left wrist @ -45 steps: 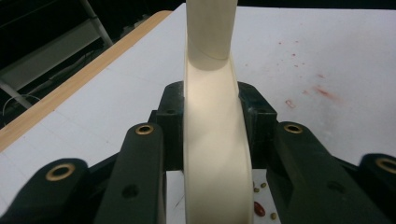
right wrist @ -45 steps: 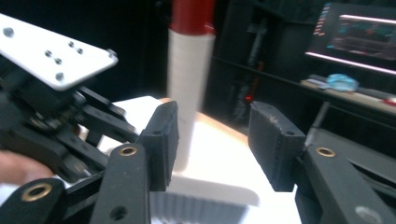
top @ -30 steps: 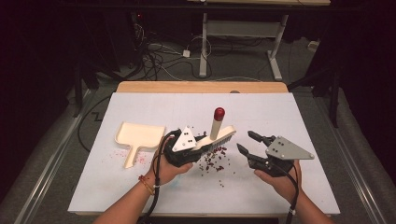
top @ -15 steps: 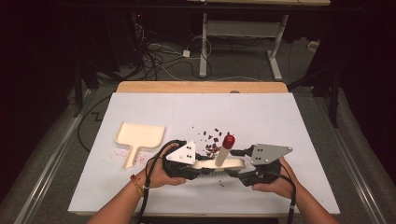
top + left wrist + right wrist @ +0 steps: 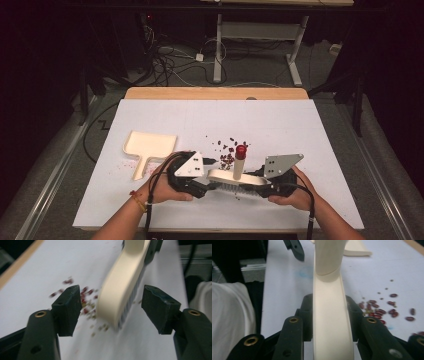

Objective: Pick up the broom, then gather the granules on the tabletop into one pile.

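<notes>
A cream brush (image 5: 226, 176) with an upright handle capped in red (image 5: 241, 149) lies low over the white table (image 5: 165, 117), just on the near side of scattered red beans (image 5: 227, 150). My right gripper (image 5: 253, 183) is shut on the brush's flat body (image 5: 330, 322), jaws pressed to both of its sides. My left gripper (image 5: 210, 182) is open, and the brush's bristled end (image 5: 117, 300) sits between its spread jaws without touching either. In the left gripper view, beans (image 5: 85, 293) lie just past the brush. Beans (image 5: 377, 310) also lie to the right of the brush in the right gripper view.
A cream dustpan (image 5: 148, 147) rests on the table's left part, with pink smudges beside it. The table's near edge lies close below both hands. A wooden strip (image 5: 215, 93) runs along the far edge, with cables and table legs on the floor beyond.
Both hands and the brush have come toward the near edge and drawn together. The brush went from raised and tilted over the beans to low on their near side, with the right gripper shut on it.
</notes>
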{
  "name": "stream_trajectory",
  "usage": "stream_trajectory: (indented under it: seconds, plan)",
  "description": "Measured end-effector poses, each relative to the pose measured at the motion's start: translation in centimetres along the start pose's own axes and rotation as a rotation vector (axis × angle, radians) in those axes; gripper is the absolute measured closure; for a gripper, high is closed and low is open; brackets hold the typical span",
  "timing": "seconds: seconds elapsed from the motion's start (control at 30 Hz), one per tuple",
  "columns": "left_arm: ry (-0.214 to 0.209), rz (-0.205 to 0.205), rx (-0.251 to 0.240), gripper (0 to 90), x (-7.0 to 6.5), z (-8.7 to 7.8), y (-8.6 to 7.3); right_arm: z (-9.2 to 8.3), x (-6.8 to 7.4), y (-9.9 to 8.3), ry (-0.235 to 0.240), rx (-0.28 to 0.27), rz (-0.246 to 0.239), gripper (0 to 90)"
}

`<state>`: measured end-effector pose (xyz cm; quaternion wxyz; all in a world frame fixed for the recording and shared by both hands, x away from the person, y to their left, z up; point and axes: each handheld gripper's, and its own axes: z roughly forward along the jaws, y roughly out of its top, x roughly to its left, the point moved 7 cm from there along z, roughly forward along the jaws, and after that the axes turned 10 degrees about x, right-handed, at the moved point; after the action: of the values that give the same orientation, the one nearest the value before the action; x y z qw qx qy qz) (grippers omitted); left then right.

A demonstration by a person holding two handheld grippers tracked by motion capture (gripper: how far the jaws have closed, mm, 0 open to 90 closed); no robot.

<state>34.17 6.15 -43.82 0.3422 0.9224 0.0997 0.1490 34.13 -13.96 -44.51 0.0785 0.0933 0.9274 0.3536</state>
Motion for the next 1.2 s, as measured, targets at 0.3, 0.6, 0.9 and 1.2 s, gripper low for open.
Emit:
stream_trajectory:
  seconds: [0.3,0.6,0.9,1.2]
  plan:
    - [0.247,-0.222,0.043,18.5,1.8,-4.5,-8.7,-1.3,-3.5,0.3,-0.15,-0.044,0.077,67.9]
    - [0.387,-0.382,0.042,17.8,2.6,-6.1,-13.7,-1.3,-10.0,0.3,-0.309,-0.088,0.159,67.9]
    - [0.421,-0.365,0.088,17.8,2.3,-5.4,-14.7,1.5,-16.2,-0.9,-0.411,-0.042,0.195,67.9]
    - [0.411,-0.353,0.14,17.9,1.5,-4.9,-15.2,4.0,-19.4,-2.0,-0.479,0.004,0.218,67.9]
